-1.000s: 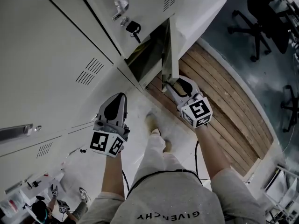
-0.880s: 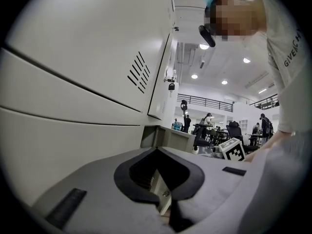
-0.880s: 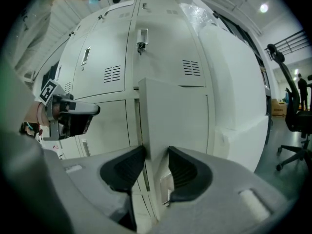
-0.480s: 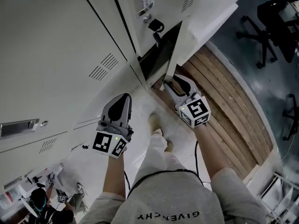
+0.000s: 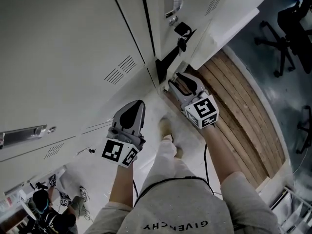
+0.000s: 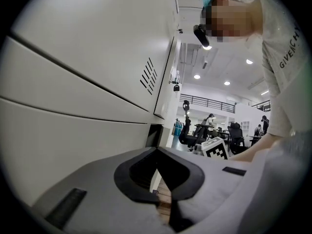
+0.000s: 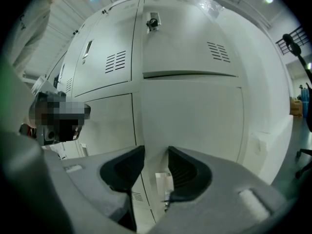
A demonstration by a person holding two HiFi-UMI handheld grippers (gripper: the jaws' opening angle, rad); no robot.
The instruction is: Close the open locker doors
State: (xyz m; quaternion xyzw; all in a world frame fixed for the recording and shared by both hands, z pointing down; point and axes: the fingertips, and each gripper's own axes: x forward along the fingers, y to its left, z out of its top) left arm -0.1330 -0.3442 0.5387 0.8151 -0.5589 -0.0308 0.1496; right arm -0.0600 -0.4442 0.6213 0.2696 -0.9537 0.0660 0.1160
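1. Locker door [image 7: 195, 126]: pale, plain-faced, ajar, with a narrow dark gap [image 5: 168, 63] along its edge. It sits directly below a keyed, vented upper door [image 7: 190, 38].
2. Right hand-held gripper [image 5: 173, 83]: at the locker door's free edge, jaws moderately apart, clamping nothing.
3. Left hand-held gripper [image 5: 136, 105]: left of the locker door, jaws together, empty.

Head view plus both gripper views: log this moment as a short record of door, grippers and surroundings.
door: nearly shut, a dark gap left at its edge
right hand-held gripper: jaws apart, nothing between them, tips at the door's face
left hand-held gripper: jaws together, holding nothing, beside the lockers
other lockers in view: shut
floor: wooden planks along the locker bank
task: not yet done
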